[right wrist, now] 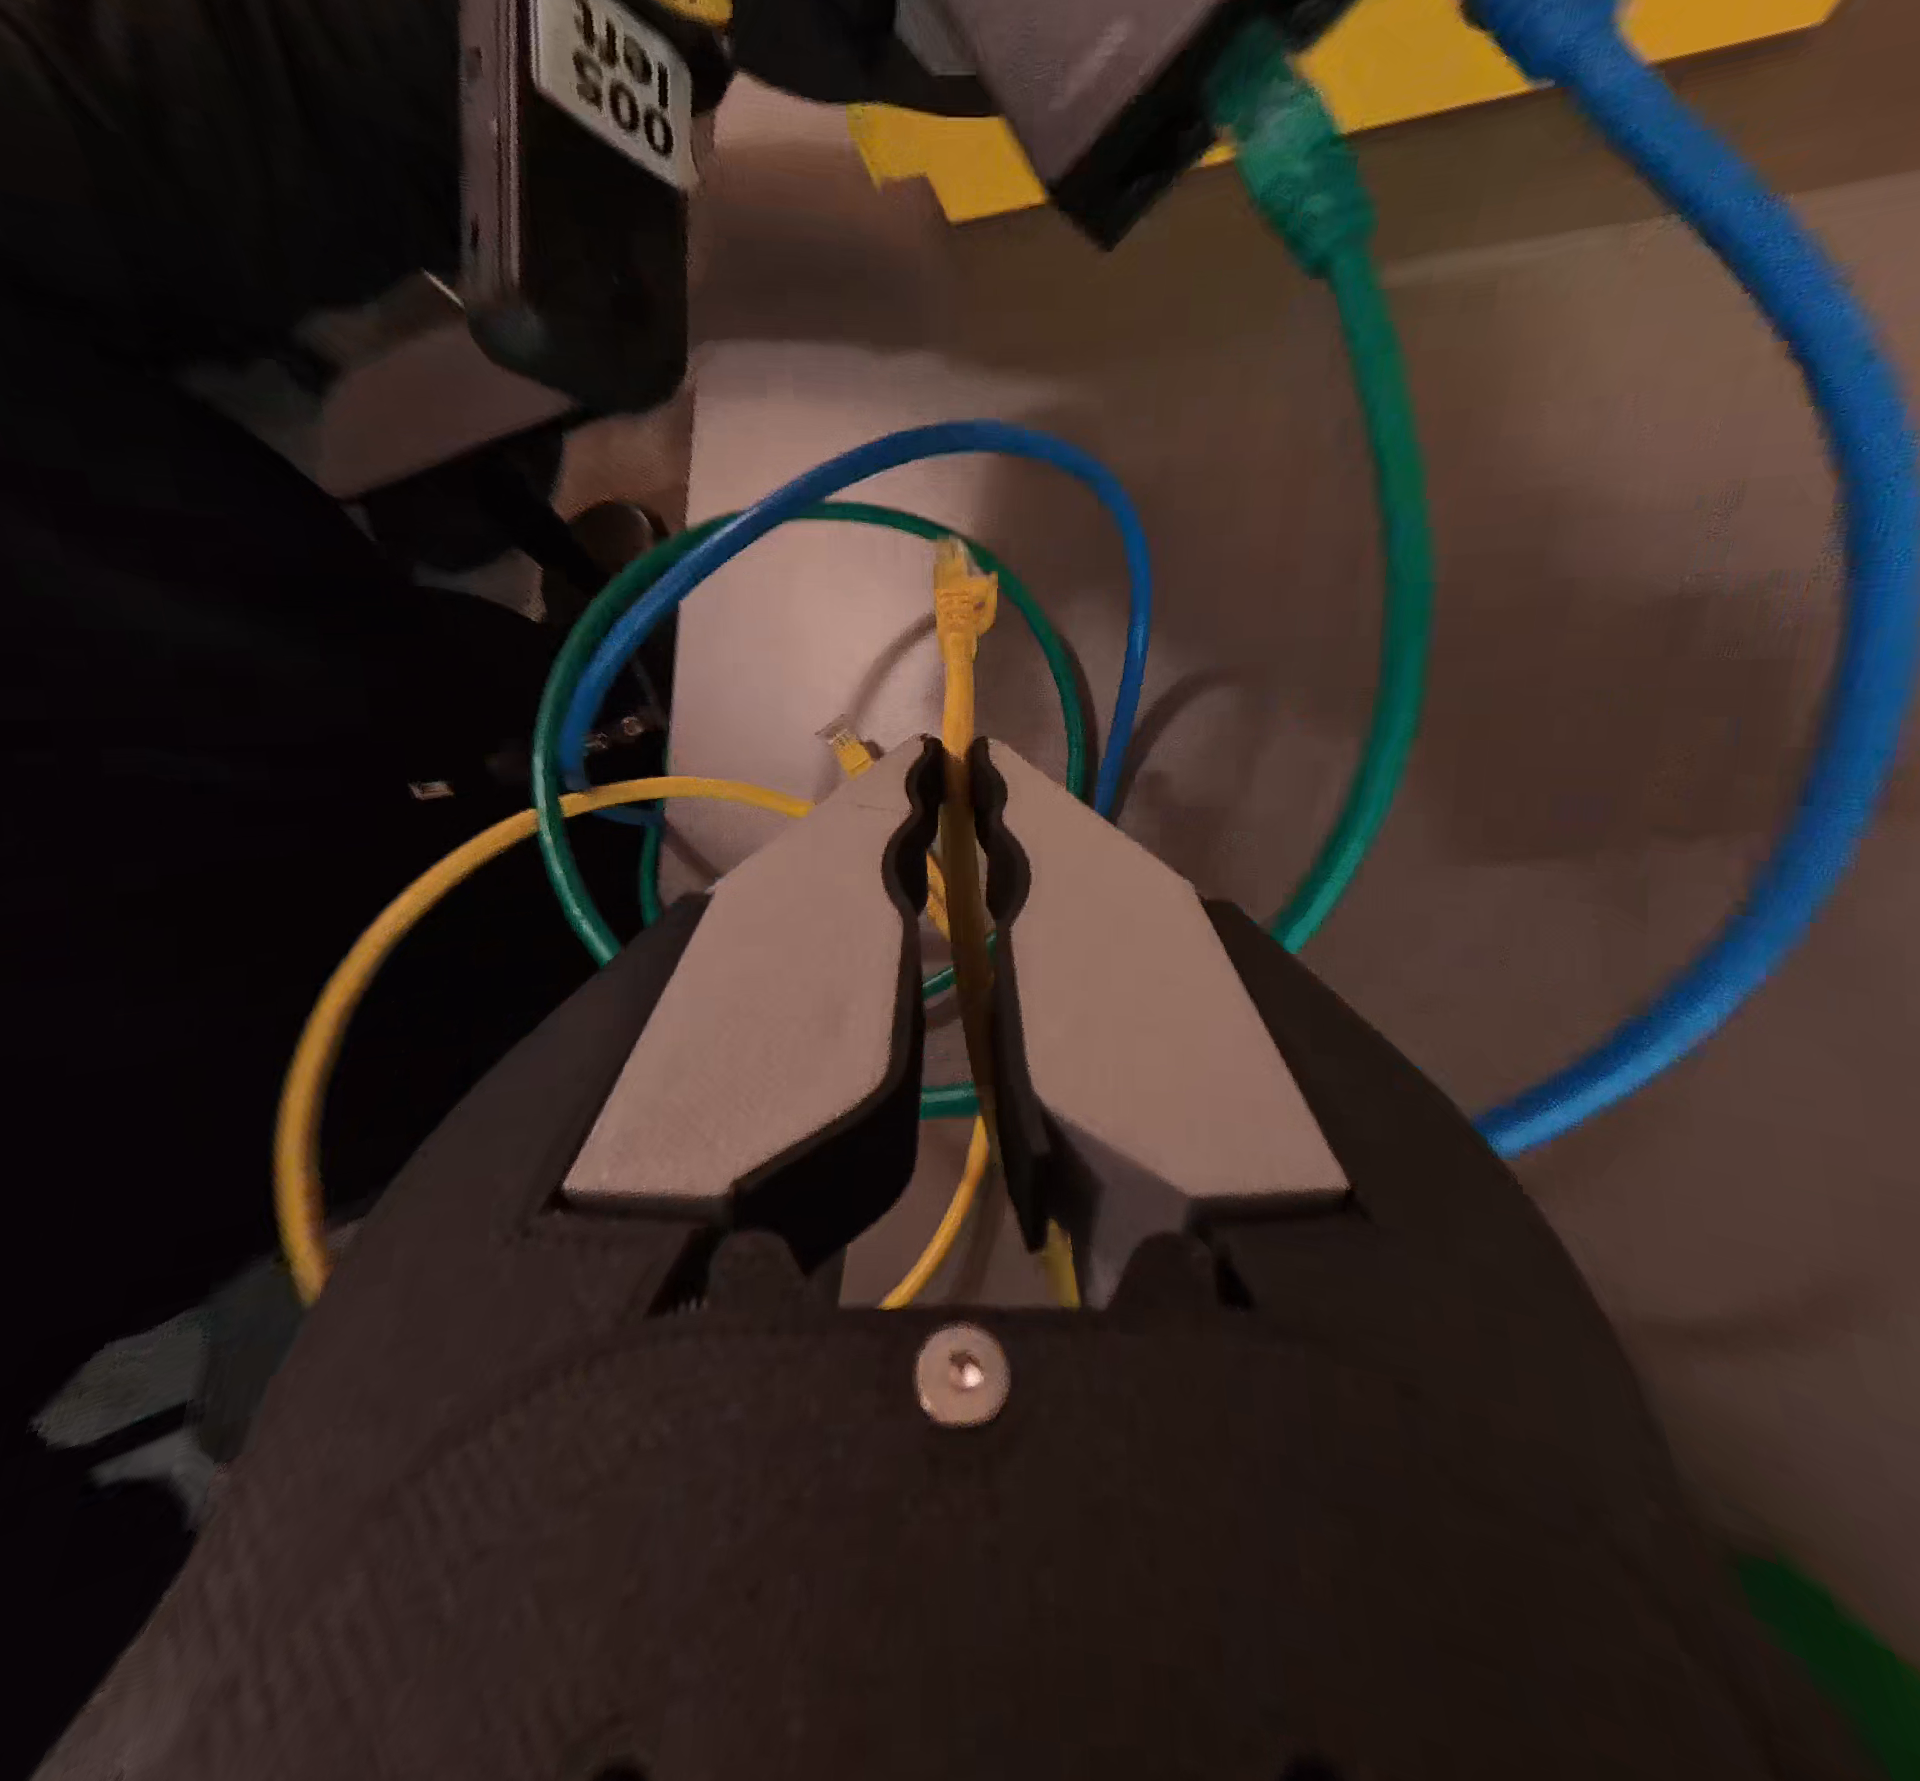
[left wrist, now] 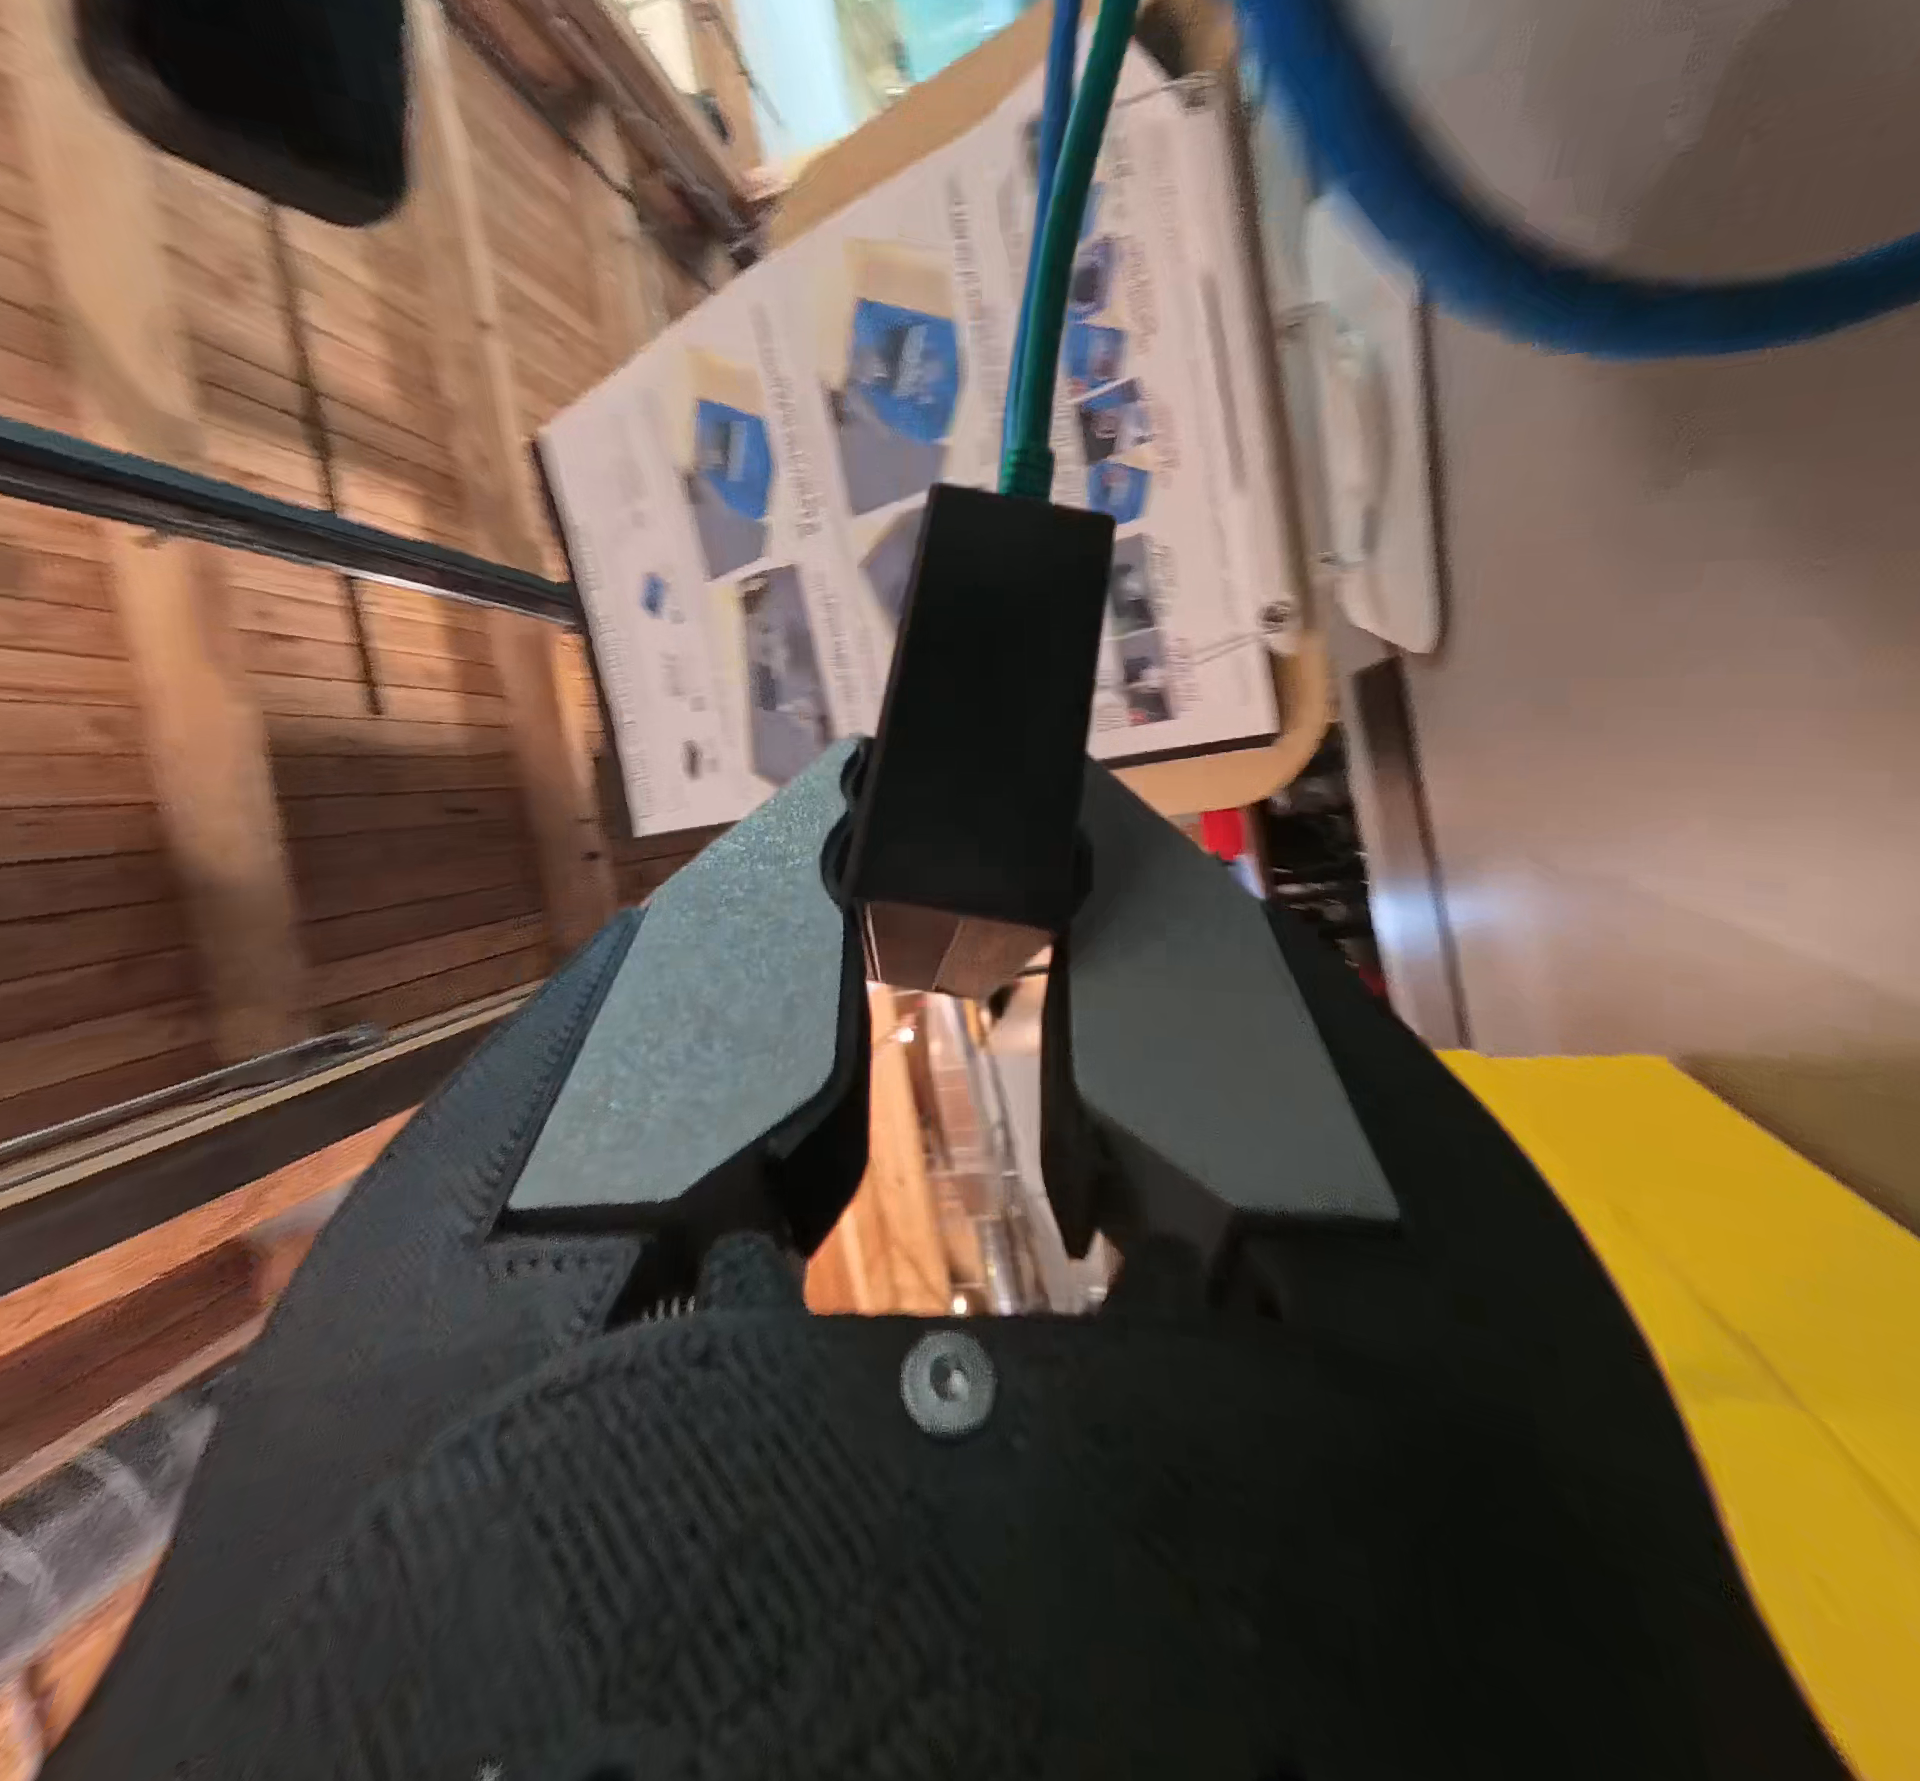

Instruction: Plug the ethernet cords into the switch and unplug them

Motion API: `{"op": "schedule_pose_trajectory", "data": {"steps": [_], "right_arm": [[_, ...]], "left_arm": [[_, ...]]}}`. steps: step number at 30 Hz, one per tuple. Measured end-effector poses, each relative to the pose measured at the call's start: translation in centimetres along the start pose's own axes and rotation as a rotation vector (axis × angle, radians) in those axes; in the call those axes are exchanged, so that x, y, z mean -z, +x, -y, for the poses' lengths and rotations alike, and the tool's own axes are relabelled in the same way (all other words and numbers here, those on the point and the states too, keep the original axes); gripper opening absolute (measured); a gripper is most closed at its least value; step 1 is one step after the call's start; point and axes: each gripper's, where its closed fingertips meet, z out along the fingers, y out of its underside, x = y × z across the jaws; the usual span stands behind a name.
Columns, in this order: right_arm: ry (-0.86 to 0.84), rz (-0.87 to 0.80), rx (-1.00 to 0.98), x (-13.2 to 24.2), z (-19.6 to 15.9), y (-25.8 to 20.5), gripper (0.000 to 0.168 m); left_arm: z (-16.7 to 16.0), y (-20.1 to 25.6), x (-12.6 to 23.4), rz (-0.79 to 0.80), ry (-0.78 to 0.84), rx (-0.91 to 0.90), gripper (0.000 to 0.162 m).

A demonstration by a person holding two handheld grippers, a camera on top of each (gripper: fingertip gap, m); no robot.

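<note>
My left gripper [left wrist: 966, 838] is shut on the black switch [left wrist: 982, 692] and holds it in the air, tilted. A green cord [left wrist: 1081, 204] is plugged into its far end, and a blue cord [left wrist: 1455, 204] loops beside it. In the right wrist view the switch [right wrist: 1132, 58] shows at the top with the green cord [right wrist: 1299, 173] and the blue cord [right wrist: 1621, 121] plugged in. My right gripper [right wrist: 951, 755] is shut on the yellow cord [right wrist: 961, 858], just behind its free plug [right wrist: 961, 588], below the switch.
The cords coil over a pale tabletop [right wrist: 1507, 692]. A yellow sheet [left wrist: 1714, 1368] lies at the right. An instruction sheet with pictures [left wrist: 883, 505] and a wooden slatted wall [left wrist: 208, 692] are behind. The body of the left gripper [right wrist: 582, 121] fills the upper left of the right view. The tips of one gripper are about 15 cm away from the tips of the other.
</note>
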Motion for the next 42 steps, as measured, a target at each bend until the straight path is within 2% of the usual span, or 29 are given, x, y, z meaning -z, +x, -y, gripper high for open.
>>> {"op": "schedule_pose_trajectory", "data": {"steps": [4, 8, 14, 18, 21, 23, 29, 33, 38, 42], "right_arm": [[-0.079, -0.217, 0.056, -3.5, -2.0, 3.5, 0.004], [-0.142, -0.338, 0.09, -4.8, -3.0, 5.7, 0.019], [-0.136, -0.452, 0.259, -2.2, -2.2, 5.0, 0.044], [-0.213, -0.434, 0.327, -1.5, -2.8, 4.8, 0.038], [-0.363, -0.491, 0.298, -0.9, -4.6, 6.4, 0.047], [-0.387, -0.555, 0.326, -0.1, -4.8, 7.0, 0.048], [-0.385, -0.589, 0.217, 3.5, -6.9, 8.1, 0.055], [-0.316, -0.599, 0.151, 4.8, -7.5, 8.7, 0.062], [-0.183, -0.615, 0.314, 5.2, -5.5, 5.6, 0.061], [-0.103, -0.72, 0.471, 6.1, -2.3, 3.7, 0.062]], "left_arm": [[1.9, 1.5, 0.0, -0.043, 0.068, -0.064, 0.031], [2.3, 3.4, 0.4, -0.136, 0.093, -0.158, 0.03], [1.1, 4.5, 1.0, -0.179, 0.056, -0.105, 0.03], [1.2, 5.4, 1.3, -0.222, 0.06, -0.104, 0.03], [1.1, 5.7, 1.1, -0.234, 0.052, -0.109, 0.03], [1.2, 5.4, 1.1, -0.226, 0.053, -0.095, 0.03], [1.2, 5.4, 1.2, -0.225, 0.059, -0.091, 0.03], [1.4, 5.6, 1.1, -0.229, 0.064, -0.095, 0.03], [1.5, 5.5, 1.1, -0.229, 0.068, -0.085, 0.03], [1.4, 5.8, 1.0, -0.24, 0.067, -0.088, 0.03]]}}
